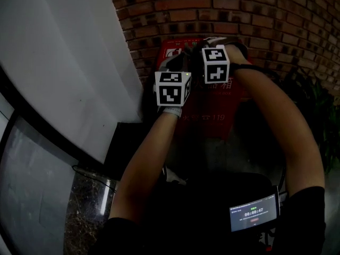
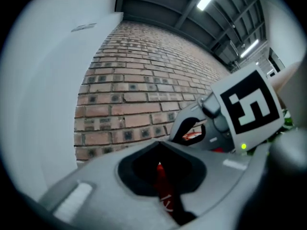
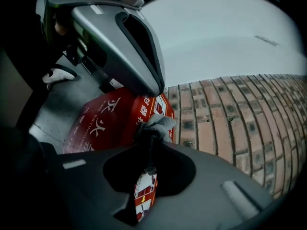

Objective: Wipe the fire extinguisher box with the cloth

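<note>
Red, and standing on the floor against the brick wall [image 1: 239,9], the fire extinguisher box [image 1: 212,116] lies straight below both outstretched arms. The right gripper [image 3: 148,162] has its jaws closed on a bunched grey cloth [image 3: 157,124]. A wad of it sticks out past the tips and points at the top corner of the box by the wall. That suits wiping, as the soft wad would meet the surface before the hard jaws do. Whether it is touching yet I cannot tell. The left gripper [image 2: 160,169] hangs just beside the right one over the same end of the box. Its jaws are drawn together to a thin slit, with nothing between them and only red showing through, so it looks idle.

The two grippers crowd each other, which leaves little room for a sideways stroke. A white curved wall [image 1: 64,62] closes in on the left of the box, and what looks like a dark plant [image 1: 313,89] stands to its right. A small lit screen [image 1: 254,212] sits near the person's body.
</note>
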A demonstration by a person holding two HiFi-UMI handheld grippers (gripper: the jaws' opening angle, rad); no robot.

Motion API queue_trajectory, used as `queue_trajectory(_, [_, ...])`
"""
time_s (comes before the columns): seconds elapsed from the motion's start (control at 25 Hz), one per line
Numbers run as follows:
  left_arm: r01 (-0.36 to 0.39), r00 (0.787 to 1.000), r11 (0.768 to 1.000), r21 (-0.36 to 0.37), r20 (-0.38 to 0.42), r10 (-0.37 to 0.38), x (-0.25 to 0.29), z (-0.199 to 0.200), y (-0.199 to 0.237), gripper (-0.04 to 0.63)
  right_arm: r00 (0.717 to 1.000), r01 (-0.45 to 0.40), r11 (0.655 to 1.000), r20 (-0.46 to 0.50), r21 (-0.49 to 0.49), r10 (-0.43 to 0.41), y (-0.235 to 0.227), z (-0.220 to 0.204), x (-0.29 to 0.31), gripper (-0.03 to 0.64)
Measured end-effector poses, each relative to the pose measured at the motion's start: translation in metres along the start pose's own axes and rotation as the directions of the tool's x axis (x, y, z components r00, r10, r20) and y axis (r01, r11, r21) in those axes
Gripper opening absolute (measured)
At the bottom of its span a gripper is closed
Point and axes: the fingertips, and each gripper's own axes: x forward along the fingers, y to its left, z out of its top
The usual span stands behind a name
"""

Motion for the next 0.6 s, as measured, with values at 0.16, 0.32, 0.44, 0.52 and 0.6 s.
queue_trajectory(0.16, [-0.012, 1.000, 1.000, -0.017, -0.003, 0.012, 0.001, 0.002, 0.004, 0.000, 1.000, 0.004, 1.000, 0.007, -0.023, -0.004, 0.000, -0.002, -0.006, 0.032])
queue_trajectory(0.32, [-0.017, 1.000, 1.000, -0.013, 0.003, 0.017, 0.004, 0.006, 0.012, 0.000, 1.000, 0.014, 0.999, 0.009, -0.042, -0.014, 0.004, -0.003, -0.007, 0.032])
queue_trajectory(0.44, [-0.021, 1.000, 1.000, -0.003, 0.007, 0.021, 0.008, 0.011, 0.018, 0.000, 1.000, 0.010, 0.999, 0.024, -0.049, -0.009, 0.004, 0.002, -0.011, 0.032])
queue_trajectory(0.52, [-0.024, 1.000, 1.000, 0.000, 0.014, 0.024, 0.012, 0.016, 0.019, 0.000, 0.999, 0.018, 0.998, 0.034, -0.056, -0.016, 0.003, 0.005, -0.013, 0.032])
queue_trajectory(0.6, [-0.025, 1.000, 1.000, 0.008, 0.009, 0.025, 0.016, 0.018, 0.017, 0.000, 0.999, 0.016, 0.999, 0.043, -0.048, -0.014, 0.005, 0.006, -0.017, 0.032])
